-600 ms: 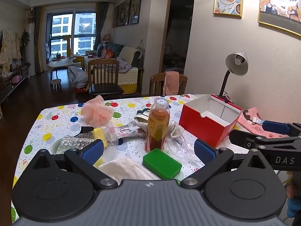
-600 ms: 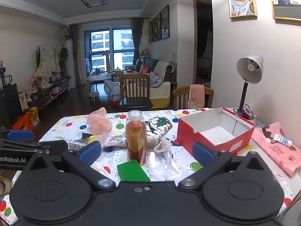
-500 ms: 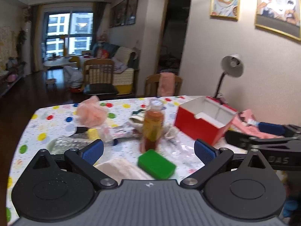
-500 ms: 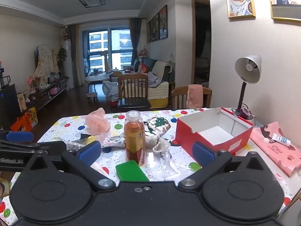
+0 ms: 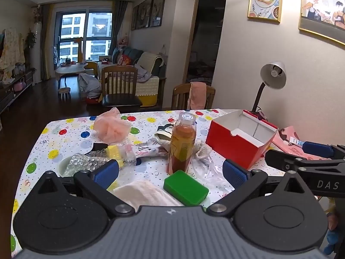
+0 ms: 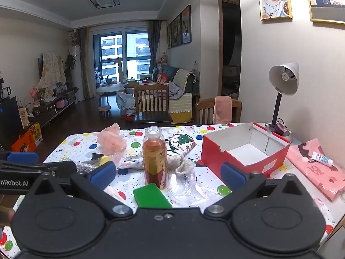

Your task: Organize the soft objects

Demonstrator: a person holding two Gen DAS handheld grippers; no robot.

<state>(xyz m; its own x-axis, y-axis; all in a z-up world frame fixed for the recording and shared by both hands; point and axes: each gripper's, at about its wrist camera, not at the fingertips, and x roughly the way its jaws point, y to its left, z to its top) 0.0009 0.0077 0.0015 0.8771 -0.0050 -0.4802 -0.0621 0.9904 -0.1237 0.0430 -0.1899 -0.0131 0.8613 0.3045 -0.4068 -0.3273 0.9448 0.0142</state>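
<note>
A: A bottle (image 5: 182, 145) of amber drink stands upright mid-table; a green block (image 5: 185, 188) lies just near of it.
B: Far right, a grey desk lamp (image 6: 284, 79); two wooden chairs (image 6: 152, 105) beyond.

"DAS" stands on the right hand-held gripper (image 5: 319, 149); "enRobot.AI" on the left hand-held gripper (image 6: 21, 161).

Bottle (image 5: 182, 144) left of box (image 5: 239, 140), on table (image 5: 64, 138)
</note>
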